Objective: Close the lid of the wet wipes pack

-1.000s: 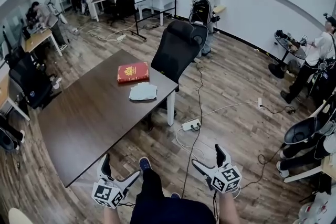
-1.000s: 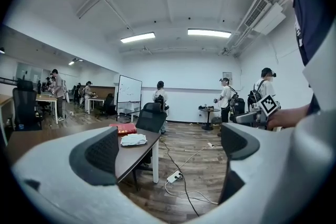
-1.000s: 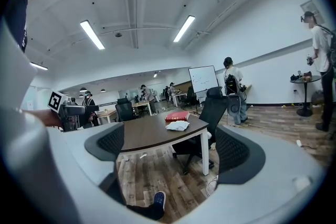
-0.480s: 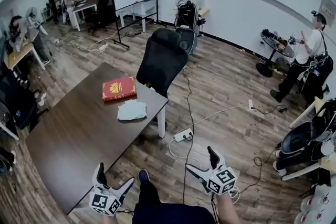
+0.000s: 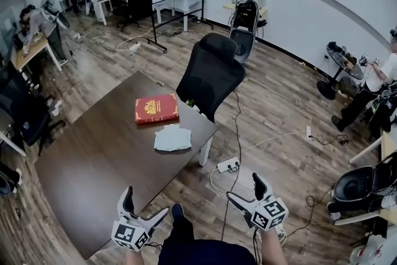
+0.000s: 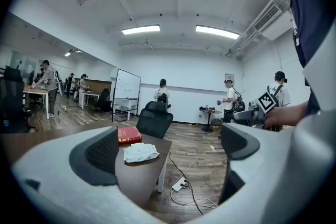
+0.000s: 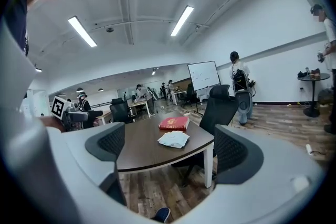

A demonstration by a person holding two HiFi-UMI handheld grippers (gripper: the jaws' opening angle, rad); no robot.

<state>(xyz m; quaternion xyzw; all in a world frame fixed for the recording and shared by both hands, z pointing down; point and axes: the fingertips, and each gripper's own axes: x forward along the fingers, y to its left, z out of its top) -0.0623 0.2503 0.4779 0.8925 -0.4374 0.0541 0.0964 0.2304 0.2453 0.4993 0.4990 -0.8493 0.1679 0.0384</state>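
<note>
The person stands off the near end of the table (image 5: 93, 164) with both claws held low in front, over the wooden floor (image 5: 279, 108).

The left claw (image 5: 147, 203) hangs close to the table's near corner, beside the person's shoe (image 5: 177, 211). Its jaws are spread wide with nothing held. Its own view shows only the tabletop and floor in the gap between the pads.

The right claw (image 5: 244, 187) is further right, clear of the table and near the power strip (image 5: 227, 165) and its cable. It gapes just as wide and is empty too.

The wipes pack (image 5: 172, 138) lies flat on the table, close to the right edge at the far end. It sits just on the near side of a red book (image 5: 156, 108), and whether the two touch I cannot tell. A black chair (image 5: 209, 74) stands at the table's far corner behind them.

The pack is well apart from both claws, ahead of them and a long way up the table. Neither claw is near touching it.

Seen along the left claw, the pack sits in the gap nearer the left pad. Seen along the right claw, it sits about midway between the pads, with the book just behind it.

From here the pack looks pale and crumpled. It is too small to tell how its lid stands.
</note>
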